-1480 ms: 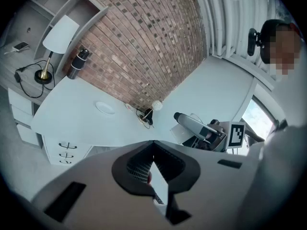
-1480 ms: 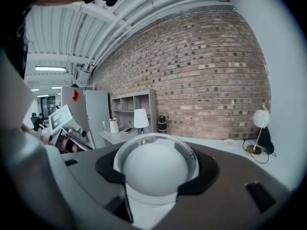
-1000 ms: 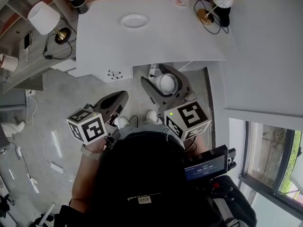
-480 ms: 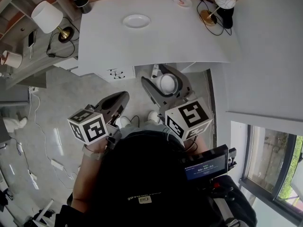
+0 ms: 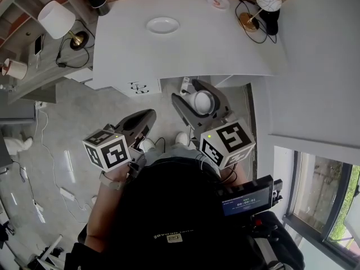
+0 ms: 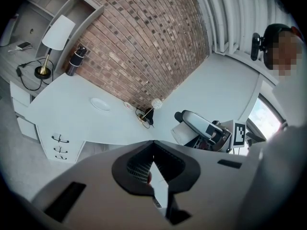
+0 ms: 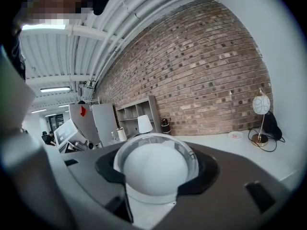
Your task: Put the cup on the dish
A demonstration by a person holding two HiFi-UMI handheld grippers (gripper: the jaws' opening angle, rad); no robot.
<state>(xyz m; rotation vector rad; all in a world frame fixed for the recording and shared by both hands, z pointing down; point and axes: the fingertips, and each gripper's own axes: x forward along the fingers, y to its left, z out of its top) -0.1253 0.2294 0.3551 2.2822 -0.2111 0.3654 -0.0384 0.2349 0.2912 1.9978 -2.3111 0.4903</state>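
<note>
One white cup [image 5: 201, 101] sits clamped between the jaws of the right gripper [image 5: 191, 94], near the front edge of the bench [image 5: 129, 55]. The left gripper [image 5: 147, 116] has its jaws together on nothing. Two dishes lie far back on the bench, well apart from the cup: a plain white dish [image 5: 162, 25] and a smaller pink-marked dish [image 5: 217, 1].

Light: bright daylight; window [image 5: 323, 190] right of the right gripper [image 5: 188, 91]
Edges: fisheye bulge; black corners
Focus: near jaws soft

The right claw [image 7: 156, 171] is matt grey plastic. The cup [image 5: 201, 101] and dish [image 5: 162, 25] are smooth, glossy white. The surface [image 5: 197, 44] is smooth matt white. The wall [image 7: 211, 66] is rough brick.
</note>
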